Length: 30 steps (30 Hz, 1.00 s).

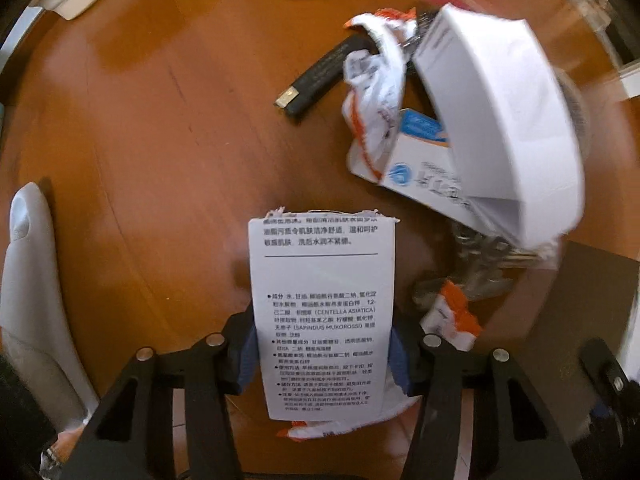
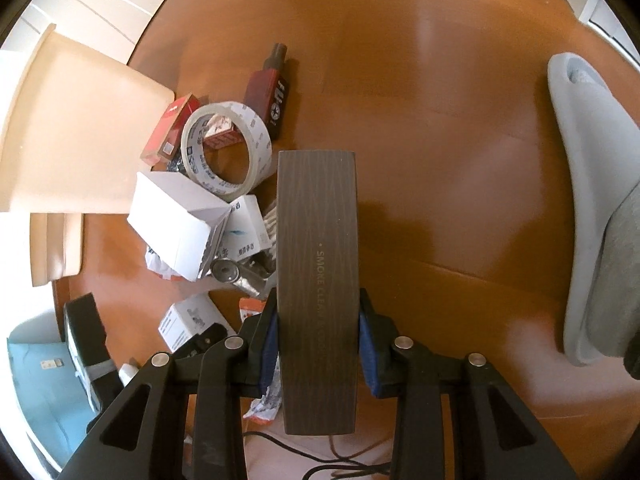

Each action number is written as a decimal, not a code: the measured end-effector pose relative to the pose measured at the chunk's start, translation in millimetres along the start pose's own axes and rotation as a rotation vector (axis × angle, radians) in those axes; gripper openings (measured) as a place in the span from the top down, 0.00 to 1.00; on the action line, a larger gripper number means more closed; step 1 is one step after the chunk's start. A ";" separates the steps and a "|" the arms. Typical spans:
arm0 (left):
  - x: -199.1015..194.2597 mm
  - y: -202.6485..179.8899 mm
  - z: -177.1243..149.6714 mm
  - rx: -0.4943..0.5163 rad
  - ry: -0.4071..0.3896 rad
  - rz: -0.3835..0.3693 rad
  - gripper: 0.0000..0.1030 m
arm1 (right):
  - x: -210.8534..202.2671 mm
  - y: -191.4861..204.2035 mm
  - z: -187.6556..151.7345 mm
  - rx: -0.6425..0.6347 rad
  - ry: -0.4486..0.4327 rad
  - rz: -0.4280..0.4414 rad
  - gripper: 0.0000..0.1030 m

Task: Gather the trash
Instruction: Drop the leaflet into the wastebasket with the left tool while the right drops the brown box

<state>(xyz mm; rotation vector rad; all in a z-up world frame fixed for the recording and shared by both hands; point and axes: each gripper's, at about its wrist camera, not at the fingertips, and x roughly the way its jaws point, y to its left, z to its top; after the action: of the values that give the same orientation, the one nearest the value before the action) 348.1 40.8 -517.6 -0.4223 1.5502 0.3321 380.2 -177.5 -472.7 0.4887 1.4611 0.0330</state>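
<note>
My left gripper (image 1: 323, 354) is shut on a torn white card with black print (image 1: 322, 312) and holds it above the brown wooden floor (image 1: 160, 140). My right gripper (image 2: 318, 336) is shut on a dark wood-grain box (image 2: 318, 280) marked SMOKE CLEAN. A trash pile lies on the floor: a white open box (image 2: 176, 220), a tape roll (image 2: 226, 144), a red carton (image 2: 170, 128), a dark red bottle (image 2: 268, 92) and crumpled orange-white wrappers (image 1: 376, 92). The white box (image 1: 496, 120) looks blurred in the left wrist view.
A beige bin (image 2: 76, 128) lies at the left, next to the pile. A grey slipper (image 2: 580, 200) is at the right and shows in the left wrist view (image 1: 32, 280). A black stick (image 1: 316, 80) lies by the wrappers. Cables (image 2: 340, 464) run below my right gripper.
</note>
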 end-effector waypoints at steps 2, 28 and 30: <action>-24.3 5.7 -1.5 0.012 -0.057 -0.015 0.51 | -3.9 2.0 1.4 0.000 -0.012 -0.008 0.65; -289.2 -10.2 202.2 0.158 -0.515 0.008 0.26 | -239.6 88.0 40.3 -0.118 -0.275 0.231 0.65; -296.9 2.7 200.5 0.123 -0.505 -0.001 0.26 | -233.8 95.1 46.2 -0.115 -0.265 0.234 0.65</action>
<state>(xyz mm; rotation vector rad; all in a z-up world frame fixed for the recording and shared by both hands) 524.3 153.1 -226.6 -0.2196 1.0695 0.3120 420.3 -178.7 -219.2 0.5458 1.1315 0.2291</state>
